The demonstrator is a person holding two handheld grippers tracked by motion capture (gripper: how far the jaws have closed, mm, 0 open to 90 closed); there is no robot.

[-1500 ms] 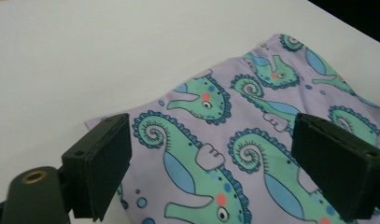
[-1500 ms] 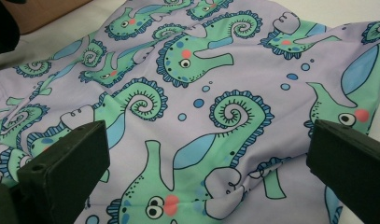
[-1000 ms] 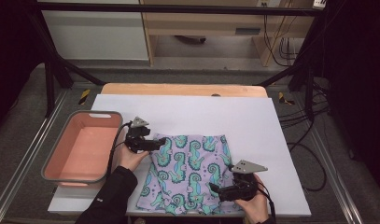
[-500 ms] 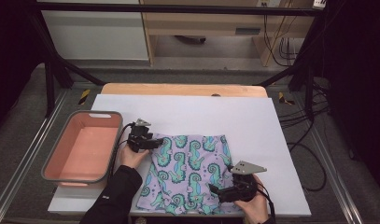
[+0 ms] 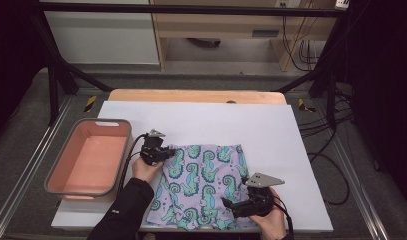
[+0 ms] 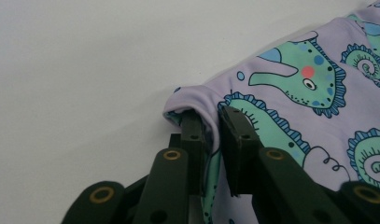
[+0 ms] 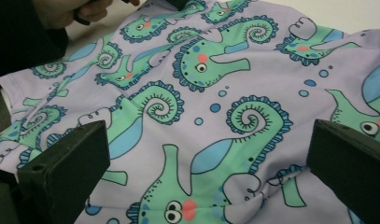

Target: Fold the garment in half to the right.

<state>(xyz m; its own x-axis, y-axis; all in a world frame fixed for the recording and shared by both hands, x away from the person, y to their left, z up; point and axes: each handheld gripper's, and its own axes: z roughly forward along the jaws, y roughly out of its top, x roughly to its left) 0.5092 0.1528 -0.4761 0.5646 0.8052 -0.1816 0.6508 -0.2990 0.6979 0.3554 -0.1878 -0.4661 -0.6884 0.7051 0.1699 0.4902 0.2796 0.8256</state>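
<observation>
A lilac garment (image 5: 201, 182) printed with green seahorses lies spread flat on the white table. My left gripper (image 5: 163, 152) is at its far left corner. In the left gripper view the jaws are shut on the folded edge of the garment (image 6: 309, 93), with the left gripper (image 6: 211, 126) pinching cloth between its pads. My right gripper (image 5: 231, 205) hovers low over the near right part of the cloth. In the right gripper view the garment (image 7: 215, 70) lies beneath the right gripper (image 7: 206, 158), whose jaws stand wide apart with nothing between them.
A pink basin (image 5: 56, 175) with a grey rim stands left of the garment, close to the left hand. The white table sheet (image 5: 216, 120) stretches beyond the cloth, with a wooden board (image 5: 191, 95) at the far edge. The other hand (image 7: 61, 14) shows in the right gripper view.
My left gripper has edged slightly right onto the garment's far left corner. The right gripper has hardly moved.
</observation>
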